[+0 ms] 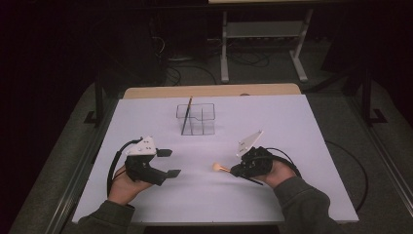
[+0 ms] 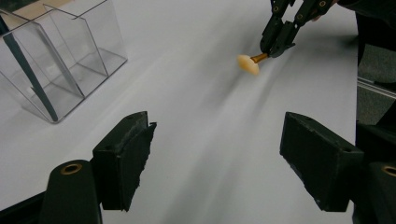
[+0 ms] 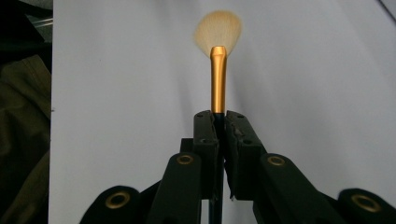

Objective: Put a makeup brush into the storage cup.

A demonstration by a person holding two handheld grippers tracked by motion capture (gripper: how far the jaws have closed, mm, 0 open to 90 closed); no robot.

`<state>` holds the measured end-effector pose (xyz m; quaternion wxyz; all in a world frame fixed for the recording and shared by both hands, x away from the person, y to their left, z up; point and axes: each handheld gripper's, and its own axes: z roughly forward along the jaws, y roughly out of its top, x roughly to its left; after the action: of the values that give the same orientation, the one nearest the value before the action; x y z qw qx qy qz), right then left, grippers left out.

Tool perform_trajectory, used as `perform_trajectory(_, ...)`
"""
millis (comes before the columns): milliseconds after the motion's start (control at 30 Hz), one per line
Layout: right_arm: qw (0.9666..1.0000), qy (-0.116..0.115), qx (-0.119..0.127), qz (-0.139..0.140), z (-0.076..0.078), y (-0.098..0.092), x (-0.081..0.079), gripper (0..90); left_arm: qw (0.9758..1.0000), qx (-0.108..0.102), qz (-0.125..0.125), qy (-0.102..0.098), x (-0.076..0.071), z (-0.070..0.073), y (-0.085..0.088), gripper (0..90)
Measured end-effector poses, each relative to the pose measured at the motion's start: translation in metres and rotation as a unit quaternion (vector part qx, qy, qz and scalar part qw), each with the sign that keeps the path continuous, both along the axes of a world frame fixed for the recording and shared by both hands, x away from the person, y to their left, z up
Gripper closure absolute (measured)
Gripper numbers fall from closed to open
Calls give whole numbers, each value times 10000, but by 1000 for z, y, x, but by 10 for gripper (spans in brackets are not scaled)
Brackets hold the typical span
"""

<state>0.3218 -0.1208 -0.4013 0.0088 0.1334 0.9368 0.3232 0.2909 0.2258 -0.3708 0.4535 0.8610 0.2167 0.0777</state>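
Right tongs (image 3: 218, 122) clamp a brush (image 3: 217, 70), hiding its handle; left tongs (image 2: 217, 161) gape wide.

Dim room: grey carpet floor (image 1: 58, 161), white table (image 1: 292, 126), metal-legged bench (image 1: 263, 29) behind.

Left gripper (image 1: 168, 163) jaws wide (hand low); right gripper (image 1: 233, 170) clamped.
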Motion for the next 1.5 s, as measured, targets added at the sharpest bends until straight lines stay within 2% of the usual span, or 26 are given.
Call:
perform_trajectory(500,9995,-77,291,45,12,0,-2,828,9999,26,-97,0,0,0,-2,255)
perform_trajectory(667,9992,-102,393,40,18,1,-3,828,9999,-70,-144,30,0,0,-4,253)
perform_trajectory(800,9987,-122,487,63,21,1,-4,828,9998,-58,-204,42,1,-1,-5,251)
perform_trajectory(1233,9968,-137,780,93,28,1,-6,828,9989,-100,-444,82,3,2,-22,257)
perform_trajectory(1500,9952,-131,943,206,31,9,-9,828,9976,-1,-674,144,5,7,-37,262)
